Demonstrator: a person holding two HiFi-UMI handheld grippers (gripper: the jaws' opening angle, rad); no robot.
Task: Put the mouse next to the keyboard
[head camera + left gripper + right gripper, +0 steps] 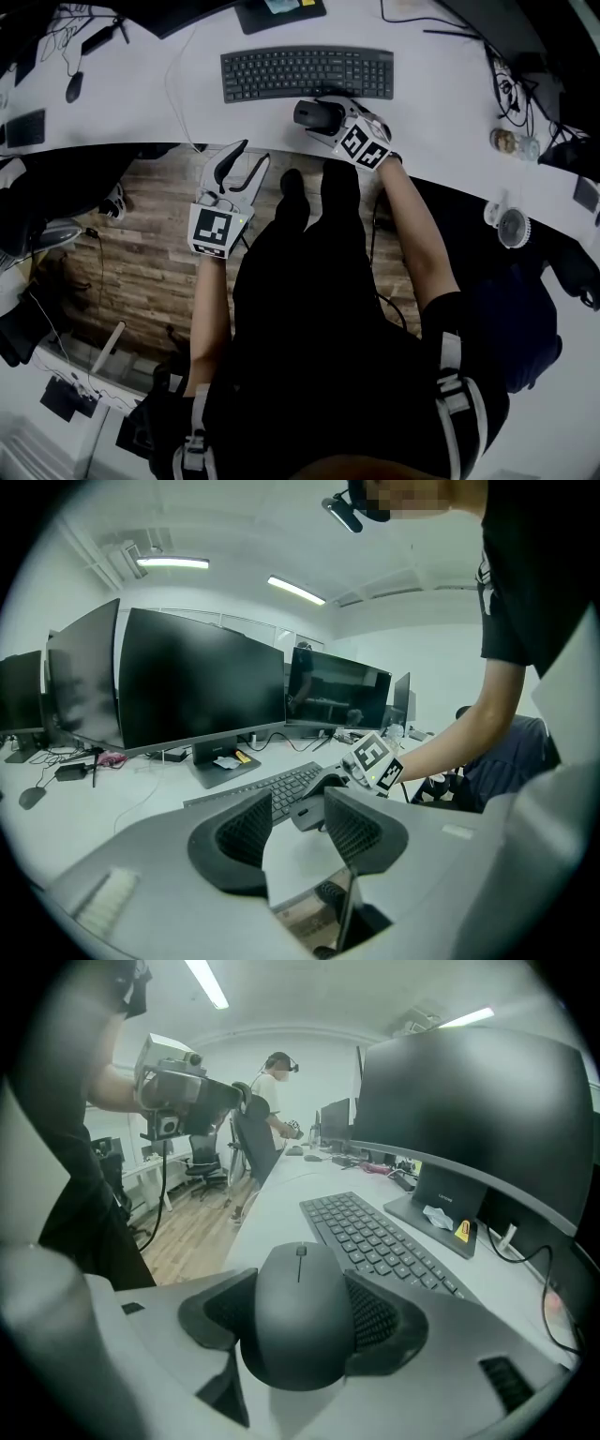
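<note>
L gripper (255, 153) is nearest: off the desk (441, 94) edge, over the wood floor (141, 244). Jaws wide apart, nothing betw. them. It points up toward the desk.

R gripper (330, 120) is over the desk just past its near edge, reaching in from the R. Jaws spread wide, both ribbed pads pressed on the sides of the black mouse (300, 1321), so it has the mouse in a firm grip. Can't tell if the mouse rests on the desktop or sits just off it.

Mouse pos.: just beside the near long edge of the keyboard (307, 73), about mid-to-R of its length. Mouse long axis runs along the R gripper's line and approx. parallel to the keyboard's long side. Scroll-wheel end faces away from the gripper, toward the keyboard's L end in the head view. Top side up, roughly level.

Keyboard lies flat, long axis L–R in the head view.

Beyond it, the monitor stand base (279, 11) acts as a shallow tray: a white scrap and a small yellow item lie on it. Far R on the desk is a small round pot-like item (505, 141); contents not readable.
</note>
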